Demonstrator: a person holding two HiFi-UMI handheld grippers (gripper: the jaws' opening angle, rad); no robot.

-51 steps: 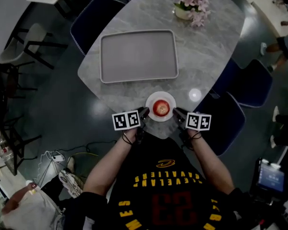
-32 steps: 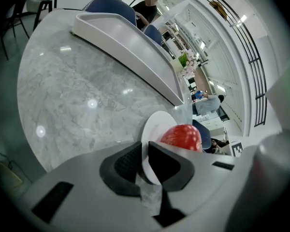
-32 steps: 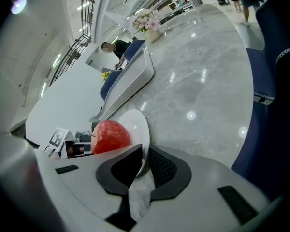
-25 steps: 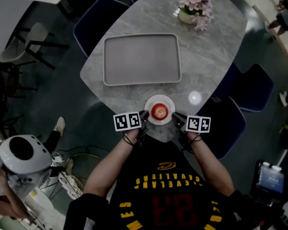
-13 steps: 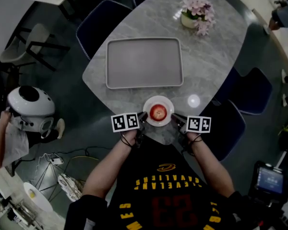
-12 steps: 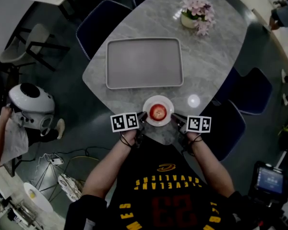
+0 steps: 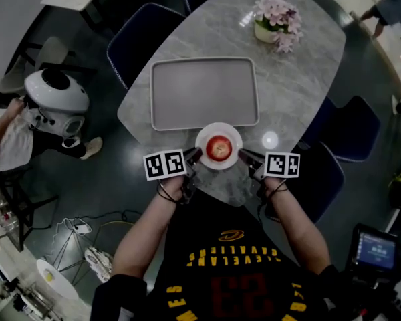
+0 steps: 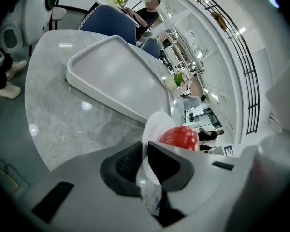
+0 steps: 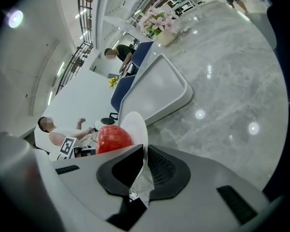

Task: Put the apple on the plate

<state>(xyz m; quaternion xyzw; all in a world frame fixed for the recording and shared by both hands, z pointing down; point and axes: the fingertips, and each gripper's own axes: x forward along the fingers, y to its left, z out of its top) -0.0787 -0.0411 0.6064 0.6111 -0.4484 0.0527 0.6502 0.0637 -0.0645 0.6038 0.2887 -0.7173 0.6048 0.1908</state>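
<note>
**Apple on its plate, carried by two tongs**

The apple (image 7: 218, 148) sat at the middle of a small white plate (image 7: 218, 126), red and round. It was near enough a ball to have no real long axis. A paler patch on top hinted that the stem end faced up, though that could not be told for sure. It was probably firm, smooth-skinned and fairly heavy for its size, so it would roll if the plate tipped. The plate looked stiff, glossy and breakable, and its thin rim was the only place to take hold of it.

That was where both tongs had it. The left gripper (image 7: 194, 155) pinched the rim on the left side. Its jaws had just been closing a little, and they stood narrow with the rim between the pads. The right gripper (image 7: 243, 156) was clamped on the opposite rim in the same way. The plate lay about level between them, face up.

In the head view the plate overlapped the near edge of the empty grey tray (image 7: 204, 93) on the marble table (image 7: 301, 65). Whether it was clear of the tabletop could not be made out. A pot of pink flowers (image 7: 278, 19) stood well apart, at the far end.
</note>
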